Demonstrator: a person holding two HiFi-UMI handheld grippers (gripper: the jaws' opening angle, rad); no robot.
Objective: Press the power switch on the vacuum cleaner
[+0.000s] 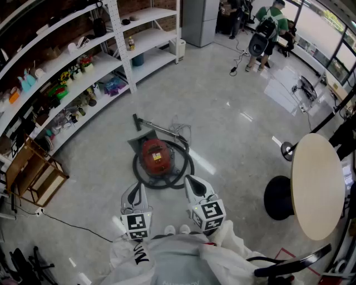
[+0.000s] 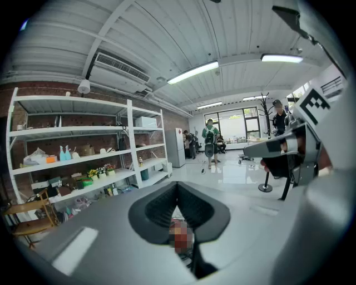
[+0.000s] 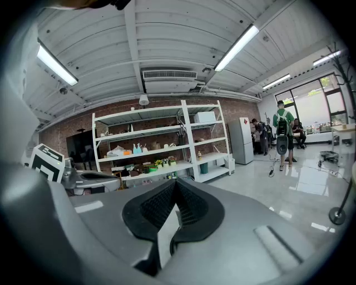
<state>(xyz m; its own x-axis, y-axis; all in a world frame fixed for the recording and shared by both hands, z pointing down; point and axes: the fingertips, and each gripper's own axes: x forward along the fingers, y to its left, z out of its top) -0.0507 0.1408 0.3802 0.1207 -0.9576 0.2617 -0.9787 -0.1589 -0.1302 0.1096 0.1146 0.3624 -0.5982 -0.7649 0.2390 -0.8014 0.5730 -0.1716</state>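
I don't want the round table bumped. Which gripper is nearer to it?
Right. The right gripper is to the round table's left, apart from it; the left gripper is farther left, beyond the right one.

White shelving (image 1: 150, 39) laden with small goods (image 1: 72, 69) is set along a brick wall (image 3: 117, 107); a wooden chair (image 1: 36, 175) is placed at its end.

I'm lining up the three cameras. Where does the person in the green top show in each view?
Head view: the person in the green top stands at the top right, far across the floor.
Left gripper view: just right of centre, in the distance.
Right gripper view: far right, at mid height.
Shared landmark: the white shelving lies left of the person in all three.
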